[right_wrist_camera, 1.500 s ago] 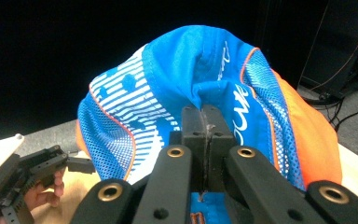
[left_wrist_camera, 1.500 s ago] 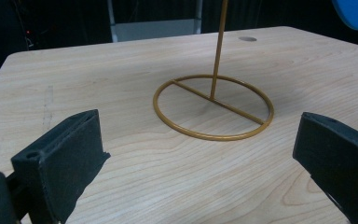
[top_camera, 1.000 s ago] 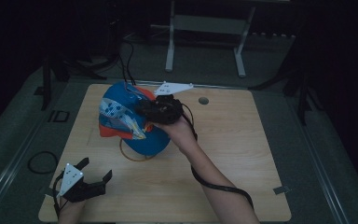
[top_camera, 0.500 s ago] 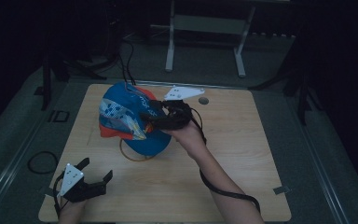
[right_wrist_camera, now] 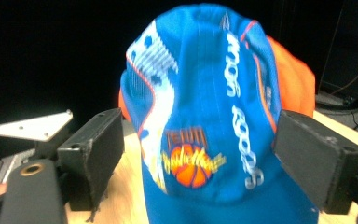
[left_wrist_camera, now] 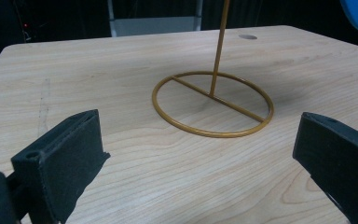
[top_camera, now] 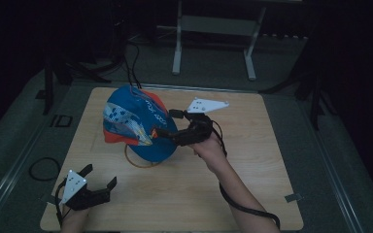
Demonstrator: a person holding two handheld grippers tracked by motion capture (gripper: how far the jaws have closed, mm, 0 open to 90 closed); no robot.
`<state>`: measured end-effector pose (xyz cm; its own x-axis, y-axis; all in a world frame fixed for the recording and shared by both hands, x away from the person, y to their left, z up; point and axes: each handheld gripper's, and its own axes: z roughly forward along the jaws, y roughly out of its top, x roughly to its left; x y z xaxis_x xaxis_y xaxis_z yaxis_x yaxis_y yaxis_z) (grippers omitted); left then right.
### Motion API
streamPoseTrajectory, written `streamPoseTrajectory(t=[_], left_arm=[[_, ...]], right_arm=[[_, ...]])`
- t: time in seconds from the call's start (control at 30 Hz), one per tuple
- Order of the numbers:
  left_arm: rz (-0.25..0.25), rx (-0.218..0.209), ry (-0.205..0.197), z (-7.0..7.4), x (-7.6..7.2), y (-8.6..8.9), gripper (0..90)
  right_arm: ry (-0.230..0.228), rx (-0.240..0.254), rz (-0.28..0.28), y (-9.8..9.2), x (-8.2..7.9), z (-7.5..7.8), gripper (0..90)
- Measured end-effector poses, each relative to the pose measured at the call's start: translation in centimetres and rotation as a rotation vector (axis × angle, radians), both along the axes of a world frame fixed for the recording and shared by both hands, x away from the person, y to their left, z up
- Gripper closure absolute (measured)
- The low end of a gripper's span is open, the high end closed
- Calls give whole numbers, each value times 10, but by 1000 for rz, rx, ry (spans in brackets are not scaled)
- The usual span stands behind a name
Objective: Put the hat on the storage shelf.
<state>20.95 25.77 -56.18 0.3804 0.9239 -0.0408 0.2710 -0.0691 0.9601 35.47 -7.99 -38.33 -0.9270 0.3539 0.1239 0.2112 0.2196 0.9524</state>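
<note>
A: Cap first. We see a blue cap (top_camera: pixel 138 121) with orange behind it, up on a gold wire stand (left_wrist_camera: pixel 213 100), left-centre of the table (top_camera: pixel 252 184).

B: Agreed. In the right gripper view we read a basketball logo on the front of the cap (right_wrist_camera: pixel 205 121).

A: Right gripper (top_camera: pixel 166 124)?

B: Jaws wide, gripping nothing. We see the cap between them in its own view, but we can't tell if they touch it.

A: Left gripper (top_camera: pixel 99 175)?

B: Near the table's front left corner, jaws wide, nothing in them. Its own view looks across the wood at the stand's ring base and upright rod.
</note>
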Motion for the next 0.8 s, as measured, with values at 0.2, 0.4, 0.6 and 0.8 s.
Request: streamPoseTrajectory(t=[0.2,0.4,0.6,0.8], left_arm=[[0,-6,0,-1,0,0,21],[-1,1,3,-1,0,-1,21],[0,-9,11,-2,1,-1,21],[2,-4,12,-3,2,-1,21]], right_arm=[[-36,-51,-19,-18,-10,-22,134],[-39,-81,-32,-32,-12,-35,136],[-2,-81,-52,-50,-8,-53,137],[5,-96,-61,-70,-7,-77,137]])
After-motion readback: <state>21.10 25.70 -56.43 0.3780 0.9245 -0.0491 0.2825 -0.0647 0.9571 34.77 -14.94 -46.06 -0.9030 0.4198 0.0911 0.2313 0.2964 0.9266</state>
